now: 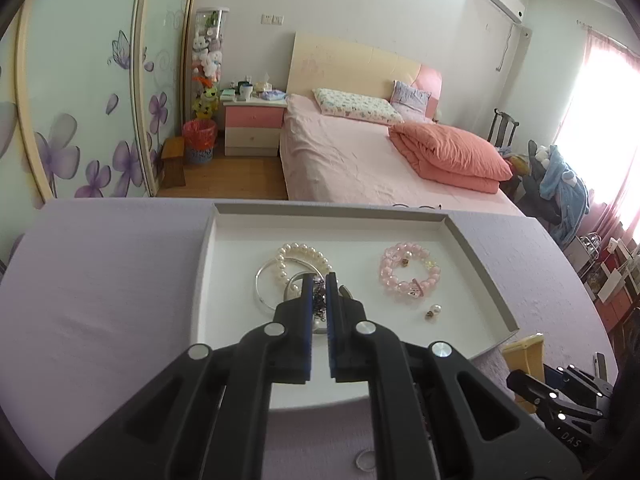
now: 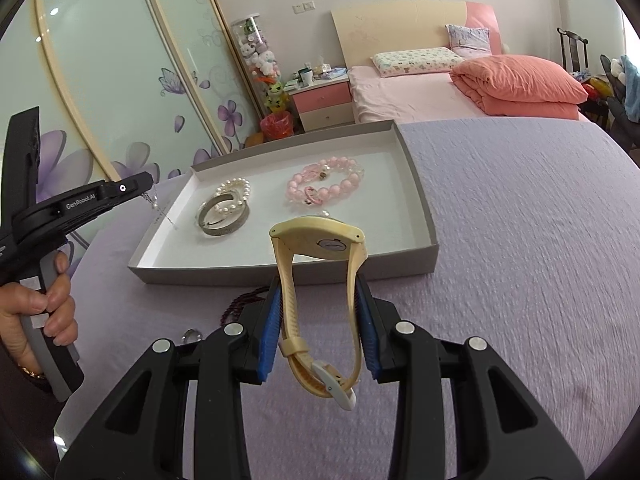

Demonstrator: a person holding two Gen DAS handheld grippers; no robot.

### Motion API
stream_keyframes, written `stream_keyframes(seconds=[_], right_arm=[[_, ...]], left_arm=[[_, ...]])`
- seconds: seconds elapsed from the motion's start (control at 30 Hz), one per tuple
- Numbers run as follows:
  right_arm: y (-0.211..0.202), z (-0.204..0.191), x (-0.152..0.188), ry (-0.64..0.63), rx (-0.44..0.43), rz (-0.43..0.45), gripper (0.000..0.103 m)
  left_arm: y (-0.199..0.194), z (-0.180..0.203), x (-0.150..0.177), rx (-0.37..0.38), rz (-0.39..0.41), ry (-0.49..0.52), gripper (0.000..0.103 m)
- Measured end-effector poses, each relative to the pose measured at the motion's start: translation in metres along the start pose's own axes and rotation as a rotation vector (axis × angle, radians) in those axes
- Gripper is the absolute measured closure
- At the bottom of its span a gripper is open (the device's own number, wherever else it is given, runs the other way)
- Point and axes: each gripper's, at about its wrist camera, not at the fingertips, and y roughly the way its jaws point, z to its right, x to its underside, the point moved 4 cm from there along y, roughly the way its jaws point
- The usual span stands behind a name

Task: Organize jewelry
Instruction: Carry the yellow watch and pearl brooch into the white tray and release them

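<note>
A shallow white tray [image 1: 472, 256] [image 2: 416, 200] lies on the lilac tablecloth. In it are a white pearl bracelet [image 1: 298, 251] [image 2: 234, 192], a silver bangle [image 1: 262, 288] [image 2: 222, 220], a pink bead bracelet [image 1: 408, 274] [image 2: 324, 186] and a small earring pair [image 1: 433, 311]. My left gripper [image 1: 319, 280] [image 2: 144, 188] is shut on a thin dark chain [image 1: 319, 298] with small beads [image 2: 160, 210], held above the tray's left part. My right gripper [image 2: 318, 292] is shut on a cream wristwatch [image 2: 320, 280], held upright in front of the tray.
A dark beaded necklace [image 2: 244, 300] and a small ring [image 2: 191, 336] lie on the cloth before the tray. A clear round bit [image 1: 365, 460] lies near the table's front edge. The bed [image 1: 360, 152] and nightstand [image 1: 252, 124] stand beyond the table.
</note>
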Motion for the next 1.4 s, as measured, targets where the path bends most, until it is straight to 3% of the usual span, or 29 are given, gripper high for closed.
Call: stream_keyframes(seconds=[0.17, 0.2, 0.27, 0.53, 0.83, 1.03, 1.3, 1.4], right_arm=[[0.008, 0.006, 0.001, 0.007, 0.009, -0.015, 0.067], [0.010, 0.006, 0.002, 0.006, 0.011, -0.018, 0.067], [0.011, 0.005, 0.003, 0.003, 0.012, -0.022, 0.067], [0.016, -0.007, -0.016, -0.030, 0.030, -0.004, 0.067], [0.056, -0.014, -0.066, -0.073, 0.089, 0.042, 0.067], [0.090, -0.010, -0.079, -0.061, 0.120, 0.016, 0.067], [0.106, -0.008, -0.089, -0.067, 0.152, 0.002, 0.066], [0.109, -0.004, -0.093, -0.054, 0.164, 0.004, 0.061]], left_arm=[[0.016, -0.001, 0.006, -0.003, -0.020, -0.002, 0.094], [0.018, -0.001, 0.007, -0.007, -0.019, -0.005, 0.091], [0.018, -0.003, 0.008, -0.012, -0.016, -0.010, 0.069], [0.010, -0.017, 0.009, -0.026, 0.000, -0.039, 0.057], [0.013, -0.030, 0.009, -0.034, -0.010, -0.052, 0.056], [0.024, -0.036, 0.007, -0.045, -0.017, -0.050, 0.056], [0.040, -0.037, 0.005, -0.035, -0.032, -0.049, 0.056], [0.046, -0.035, 0.004, -0.035, -0.036, -0.048, 0.056]])
